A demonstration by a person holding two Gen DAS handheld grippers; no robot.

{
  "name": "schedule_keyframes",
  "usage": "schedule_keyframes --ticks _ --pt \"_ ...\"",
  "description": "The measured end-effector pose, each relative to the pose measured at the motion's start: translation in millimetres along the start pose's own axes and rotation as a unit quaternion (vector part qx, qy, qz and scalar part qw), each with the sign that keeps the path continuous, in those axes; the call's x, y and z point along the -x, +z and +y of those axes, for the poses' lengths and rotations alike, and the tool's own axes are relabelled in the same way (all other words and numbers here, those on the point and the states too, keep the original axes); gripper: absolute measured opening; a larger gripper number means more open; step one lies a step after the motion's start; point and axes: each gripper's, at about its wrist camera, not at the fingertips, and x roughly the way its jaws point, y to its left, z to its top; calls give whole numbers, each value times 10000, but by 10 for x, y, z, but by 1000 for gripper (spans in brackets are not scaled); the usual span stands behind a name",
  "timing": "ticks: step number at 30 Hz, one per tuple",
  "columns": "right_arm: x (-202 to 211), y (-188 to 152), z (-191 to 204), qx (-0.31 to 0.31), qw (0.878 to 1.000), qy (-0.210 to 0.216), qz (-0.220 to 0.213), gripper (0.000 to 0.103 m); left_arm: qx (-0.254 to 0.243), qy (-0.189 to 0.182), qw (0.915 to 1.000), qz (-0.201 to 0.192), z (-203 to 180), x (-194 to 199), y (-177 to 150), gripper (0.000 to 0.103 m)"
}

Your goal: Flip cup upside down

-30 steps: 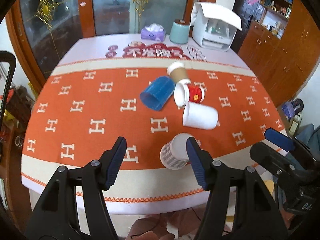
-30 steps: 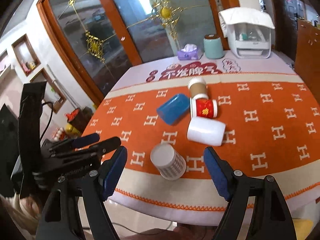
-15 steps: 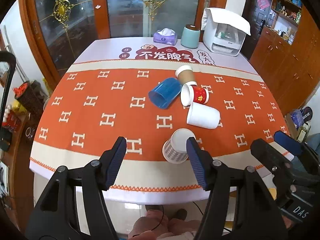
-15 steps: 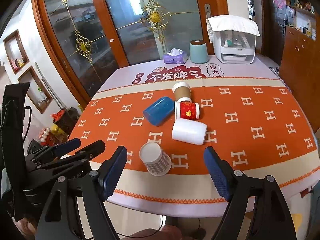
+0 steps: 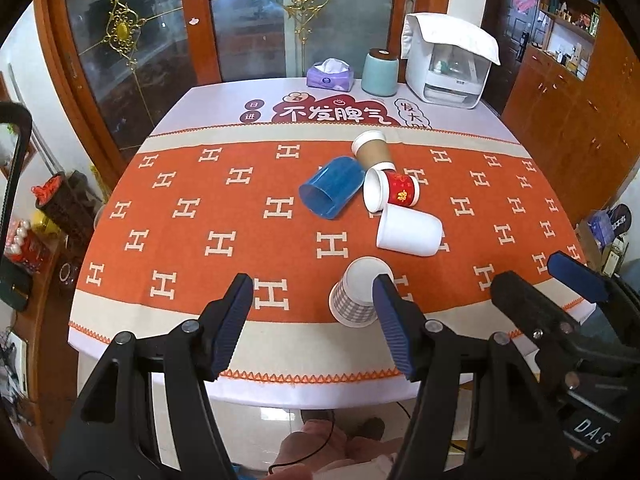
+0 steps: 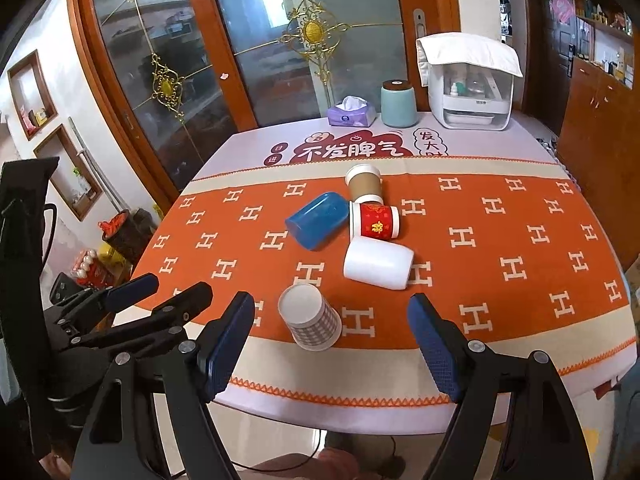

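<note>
A checked paper cup (image 5: 354, 296) (image 6: 310, 318) stands upside down near the front edge of the table. Behind it a white cup (image 5: 408, 230) (image 6: 378, 263), a red cup (image 5: 392, 195) (image 6: 374, 221), a blue cup (image 5: 330, 192) (image 6: 318, 220) and a brown paper cup (image 5: 372, 150) (image 6: 364, 184) lie on their sides, touching one another. My left gripper (image 5: 312, 326) is open and empty, held off the table's front edge. My right gripper (image 6: 332, 350) is open and empty, also in front of the edge.
The table wears an orange cloth (image 5: 224, 208) with white H marks. At the far end stand a purple tissue box (image 5: 330, 75), a teal canister (image 5: 380, 72) and a white appliance (image 5: 450, 64). Glass doors lie behind, wooden cabinets (image 5: 580, 100) to the right.
Both grippers have pulled back from the table and risen, so more of the tabletop shows. The cups have not moved.
</note>
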Motion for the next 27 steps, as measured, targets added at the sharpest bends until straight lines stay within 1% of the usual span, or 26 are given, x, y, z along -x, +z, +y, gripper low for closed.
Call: schedule_keyframes --ticks 12,20,27 --pt "-39 40 -8 0 10000 -13 -15 80 4 -4 10000 1 4 -50 71 60" --pt "-163 151 -52 -52 10000 -38 76 80 -10 -40 9999 106 -2 -186 159 60" --pt "-267 148 -104 -103 9998 -24 153 80 -19 -58 9998 193 -6 -267 155 59"
